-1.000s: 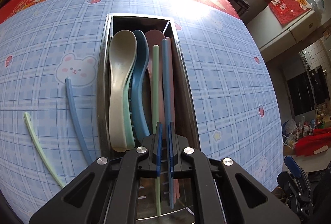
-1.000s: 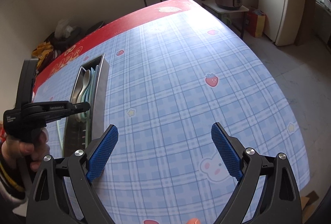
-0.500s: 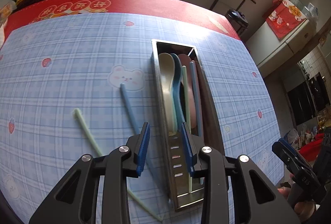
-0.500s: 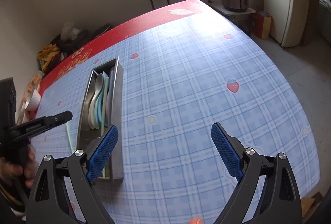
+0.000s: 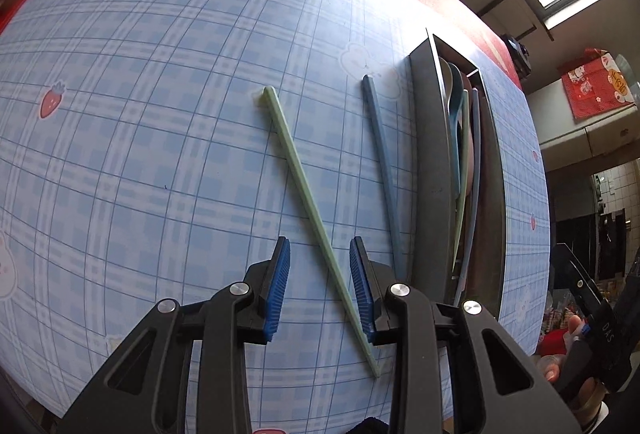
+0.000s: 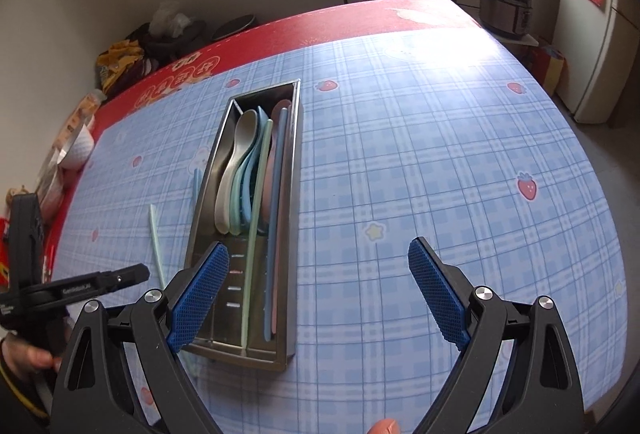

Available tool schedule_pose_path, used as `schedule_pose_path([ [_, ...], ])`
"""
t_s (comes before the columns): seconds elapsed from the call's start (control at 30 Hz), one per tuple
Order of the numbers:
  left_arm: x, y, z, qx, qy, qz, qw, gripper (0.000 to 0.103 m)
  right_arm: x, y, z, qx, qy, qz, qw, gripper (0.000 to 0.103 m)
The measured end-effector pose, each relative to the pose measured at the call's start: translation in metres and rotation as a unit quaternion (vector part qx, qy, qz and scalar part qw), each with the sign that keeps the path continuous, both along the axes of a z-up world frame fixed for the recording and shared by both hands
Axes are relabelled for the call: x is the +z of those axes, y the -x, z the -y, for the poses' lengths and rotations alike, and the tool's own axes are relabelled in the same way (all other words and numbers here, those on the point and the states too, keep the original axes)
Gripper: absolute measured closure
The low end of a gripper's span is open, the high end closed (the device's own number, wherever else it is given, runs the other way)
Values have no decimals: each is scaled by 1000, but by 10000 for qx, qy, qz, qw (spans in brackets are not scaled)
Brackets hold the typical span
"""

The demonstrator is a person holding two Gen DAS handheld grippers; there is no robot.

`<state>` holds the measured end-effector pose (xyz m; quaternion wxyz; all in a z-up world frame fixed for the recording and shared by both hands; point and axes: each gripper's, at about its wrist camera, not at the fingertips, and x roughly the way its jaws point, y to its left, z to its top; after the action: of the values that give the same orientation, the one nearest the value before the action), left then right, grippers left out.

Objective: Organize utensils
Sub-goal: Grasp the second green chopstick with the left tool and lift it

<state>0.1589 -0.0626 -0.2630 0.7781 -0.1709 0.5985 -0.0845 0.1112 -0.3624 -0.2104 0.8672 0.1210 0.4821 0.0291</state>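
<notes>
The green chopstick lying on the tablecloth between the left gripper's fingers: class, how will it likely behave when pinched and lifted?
The green chopstick looks thin, straight and probably stiff, so it should not droop. The open left gripper straddles its narrow end, so the long thick end may tip down. Its smooth surface could slip.

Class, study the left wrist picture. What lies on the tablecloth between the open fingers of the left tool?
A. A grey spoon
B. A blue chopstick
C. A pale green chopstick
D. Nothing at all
C. The pale green chopstick runs diagonally across the cloth and passes between the blue pads of the left tool, while the blue chopstick lies farther right, beside the metal tray.
</notes>
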Motion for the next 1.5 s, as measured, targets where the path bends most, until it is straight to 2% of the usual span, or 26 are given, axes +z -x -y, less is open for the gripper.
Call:
schedule_pose_path([
  [0.37, -7, -10, 26, -67, -716, 218, 9972, 68, -7, 12, 33, -390, 58, -93, 9992, 15],
  [0.67, -8, -16, 57, -334, -1534, 334, 9870, 66, -12, 16, 47, -539, 4, -163, 9984, 15],
  [0.73, -9, -19, 67, -430, -1533, 353, 9866, 54, -12, 16, 48, -542, -3, -183, 9984, 15],
  [0.77, -9, -21, 72, -455, -1557, 363, 9861, 52, -13, 17, 48, -547, -9, -194, 9983, 15],
  [1.1, -15, -21, 91, -558, -1847, 399, 9804, 51, -17, 19, 56, -693, -92, -286, 9971, 15],
  [1.17, -16, -21, 92, -545, -1867, 398, 9801, 52, -18, 20, 57, -708, -108, -308, 9970, 15],
  [1.5, -15, -18, 73, -331, -1879, 323, 9811, 83, -25, 22, 60, -956, 36, -498, 9942, 15],
])
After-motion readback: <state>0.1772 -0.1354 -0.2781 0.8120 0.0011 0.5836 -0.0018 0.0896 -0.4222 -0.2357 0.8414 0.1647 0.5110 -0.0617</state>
